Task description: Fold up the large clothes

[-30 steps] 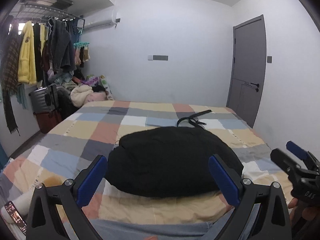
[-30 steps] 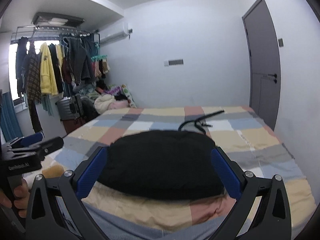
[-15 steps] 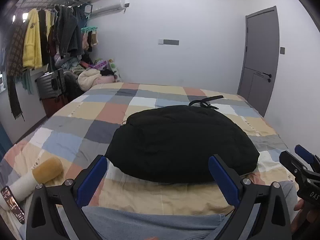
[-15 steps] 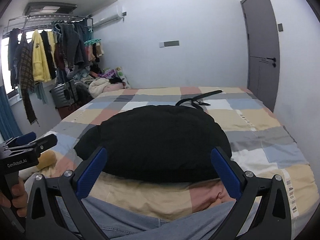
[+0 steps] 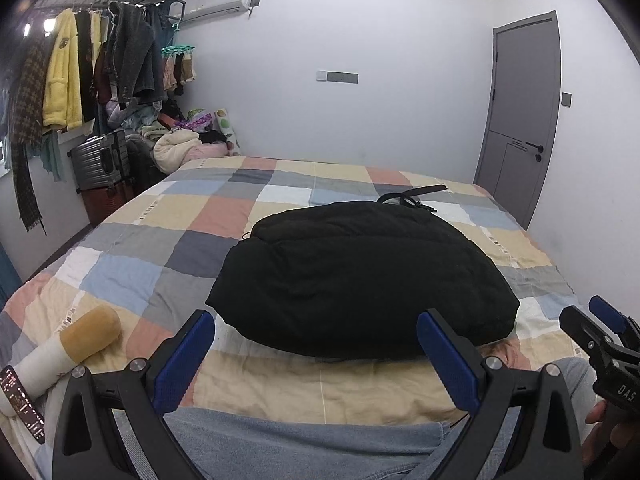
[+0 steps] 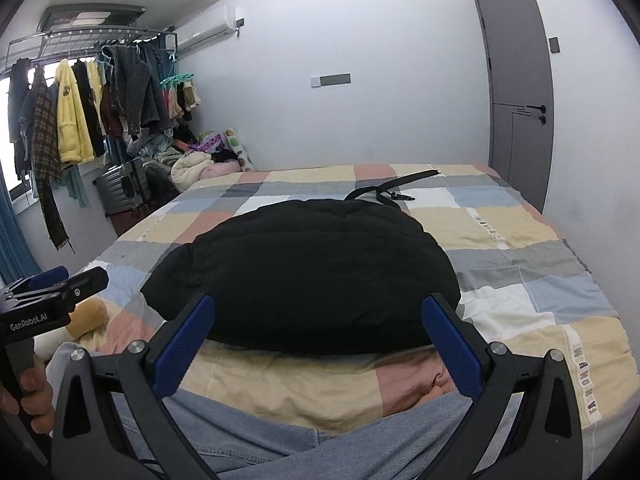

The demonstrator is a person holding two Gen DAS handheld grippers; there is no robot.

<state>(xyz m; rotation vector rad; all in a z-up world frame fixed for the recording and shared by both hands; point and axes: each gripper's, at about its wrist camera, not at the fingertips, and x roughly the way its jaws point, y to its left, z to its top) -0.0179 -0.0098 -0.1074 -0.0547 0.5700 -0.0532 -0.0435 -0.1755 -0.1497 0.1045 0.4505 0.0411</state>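
Observation:
A bulky black padded garment (image 5: 360,276) lies bunched in a mound on the checked bed cover (image 5: 192,216); it also shows in the right wrist view (image 6: 304,272). My left gripper (image 5: 316,336) is open and empty, held just short of the mound's near edge. My right gripper (image 6: 316,320) is open and empty at the near edge too. Each gripper shows from the side in the other view, the right one (image 5: 600,332) and the left one (image 6: 60,284).
A black strap (image 5: 412,196) lies on the bed behind the garment. A tan and white plush toy (image 5: 72,348) and a phone (image 5: 22,404) lie at the near left. Jeans-clad legs (image 6: 280,436) are below. A clothes rack (image 5: 80,76), suitcase (image 5: 100,164) and door (image 5: 520,116) stand around.
Both grippers have dropped and tilted down toward the bed; the black garment now looks closer and larger. Both stay open. The plush toy came into view at the left.

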